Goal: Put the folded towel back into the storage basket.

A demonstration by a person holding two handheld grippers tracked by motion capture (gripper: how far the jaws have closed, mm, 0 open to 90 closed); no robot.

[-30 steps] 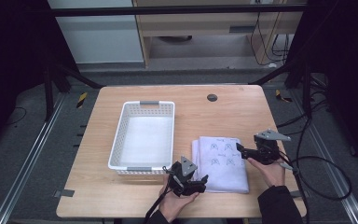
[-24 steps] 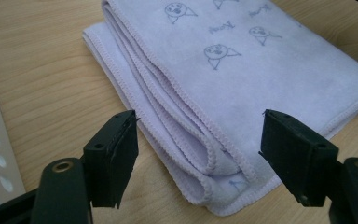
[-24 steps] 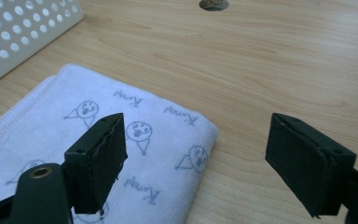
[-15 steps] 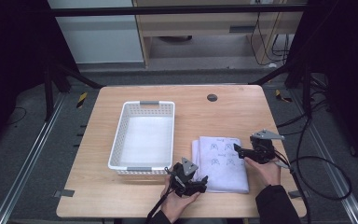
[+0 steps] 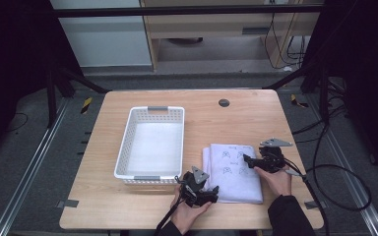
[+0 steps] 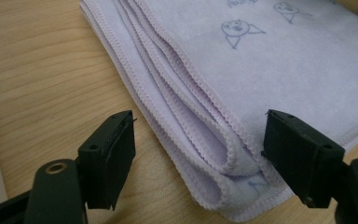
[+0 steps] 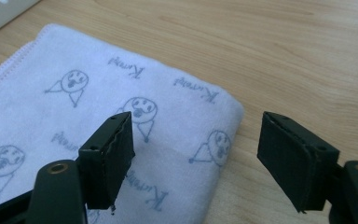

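A folded pale lilac towel [image 5: 231, 172] printed with small cartoon figures lies on the wooden table [image 5: 236, 118], right of the basket. My left gripper [image 5: 211, 192] is open at the towel's near left corner. In the left gripper view the layered corner [image 6: 223, 154] lies between the jaws of my left gripper [image 6: 198, 158], which have just been opening, and neither pad touches it. My right gripper [image 5: 248, 160] is open over the towel's right edge. Its jaws have just been closing. In the right gripper view my right gripper [image 7: 196, 158] straddles the towel's [image 7: 74, 116] folded edge without pressing it.
A white slotted plastic basket [image 5: 123, 152] stands left of the towel; its rim [image 7: 0, 14] shows at the top left of the right gripper view. A round black cable hole [image 5: 223, 103] is at the table's far side. Cables trail off the right edge.
My right gripper has sunk slightly and edged left over the towel's right edge. The left gripper has stayed at the near corner.
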